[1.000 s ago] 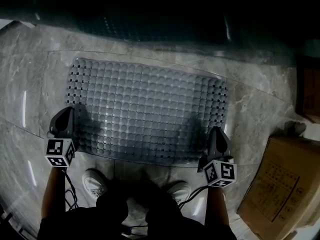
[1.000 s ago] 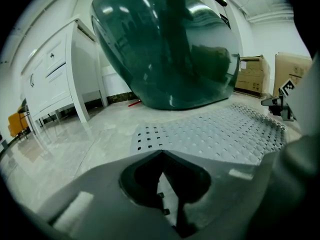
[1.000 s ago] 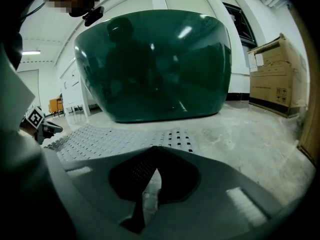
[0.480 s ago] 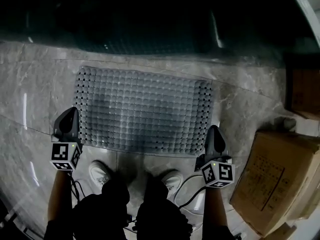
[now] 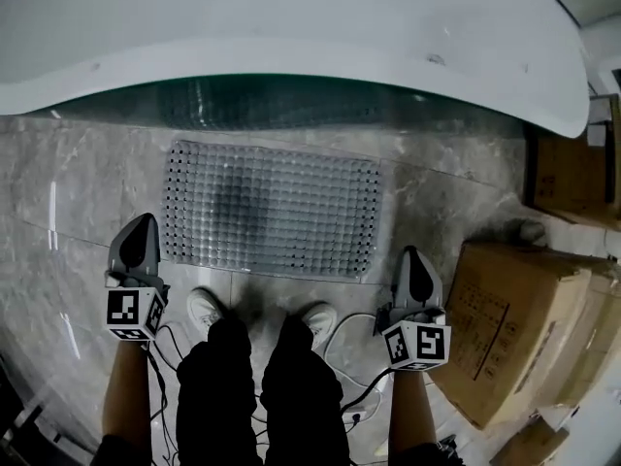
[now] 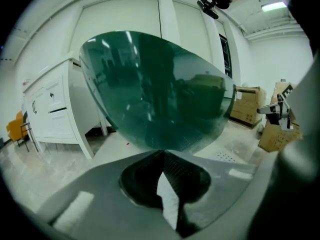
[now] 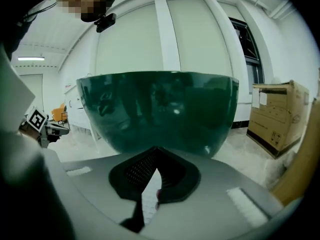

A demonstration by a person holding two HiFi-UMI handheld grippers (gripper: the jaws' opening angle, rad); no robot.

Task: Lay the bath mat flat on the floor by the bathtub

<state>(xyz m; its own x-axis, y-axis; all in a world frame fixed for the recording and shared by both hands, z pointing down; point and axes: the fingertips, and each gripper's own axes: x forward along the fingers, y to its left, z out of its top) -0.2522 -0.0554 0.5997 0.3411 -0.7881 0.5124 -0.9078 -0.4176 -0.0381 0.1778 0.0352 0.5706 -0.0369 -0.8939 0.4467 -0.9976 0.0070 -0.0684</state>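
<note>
Grey rubber, studded all over, is the bath mat [image 5: 272, 210], and it lies flat on the floor [image 5: 87, 192] with its long far edge just beside the bathtub [image 5: 291, 37]. No corner that I can see curls or folds. I judge the task done, or as good as done: the mat sits square to the tub's dark green side, where feet would land on stepping out.

Both my tongs hang off the mat, on the side away from the bathtub. The left tongs [image 5: 141, 231] are near the mat's left corner and the right tongs [image 5: 412, 258] just past its right one, neither touching it. Each pair is closed, tips together, with nothing between them; through the left tongs [image 6: 162, 154] and the right tongs [image 7: 156, 150] only a sliver of pale floor shows. Held so, apart and level, they are placed as for carrying a wide sheet by its two near corners. My shoes [image 5: 206, 311] stand just short of the mat's near edge, farther from the bathtub than the mat is.

As for containers, the bathtub shows me only its white rim and green wall, so I cannot tell whether anything is in it. Cardboard boxes [image 5: 505, 328] stand off the bathtub's right end, well apart from the mat, and their contents are hidden.
</note>
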